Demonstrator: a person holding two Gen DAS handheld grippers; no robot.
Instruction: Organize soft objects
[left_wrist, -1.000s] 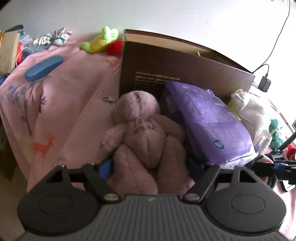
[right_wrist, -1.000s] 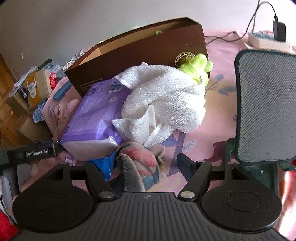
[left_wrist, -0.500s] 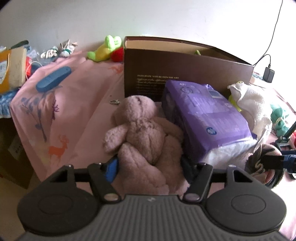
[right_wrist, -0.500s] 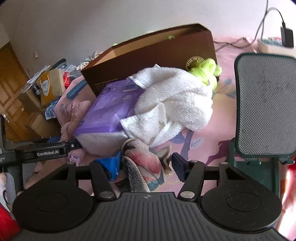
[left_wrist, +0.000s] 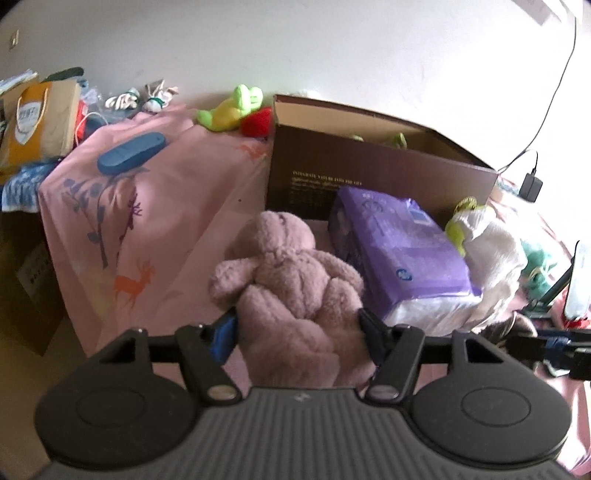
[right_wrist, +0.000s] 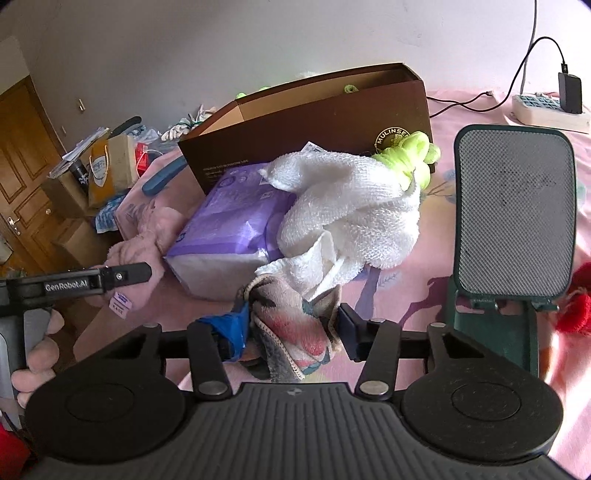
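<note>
A pink plush bear (left_wrist: 288, 273) lies belly-up in front of the brown cardboard box (left_wrist: 369, 173). My left gripper (left_wrist: 297, 330) is shut on its legs, one finger at each side. In the right wrist view, a rolled cloth striped pink, grey and teal (right_wrist: 291, 325) sits pinched in my right gripper (right_wrist: 291, 330), which is shut on it. Just behind the cloth are a white towel (right_wrist: 351, 210) and a purple soft pack (right_wrist: 236, 225). The pink plush bear (right_wrist: 140, 240) also shows at the left, beside my left gripper (right_wrist: 92, 282).
The brown box (right_wrist: 314, 118) stands open at the back on the pink sheet. A neon green plush (right_wrist: 410, 155) rests against it. A green mesh stand (right_wrist: 513, 221) rises at the right. A green-yellow plush (left_wrist: 236, 110), a blue case (left_wrist: 131, 153) and a paper bag (left_wrist: 37, 125) are at the far left.
Both grippers have narrowed on what they hold. The left one has drawn back with the pink bear, so the box and pack look farther away. The right one has lifted the striped cloth slightly.
</note>
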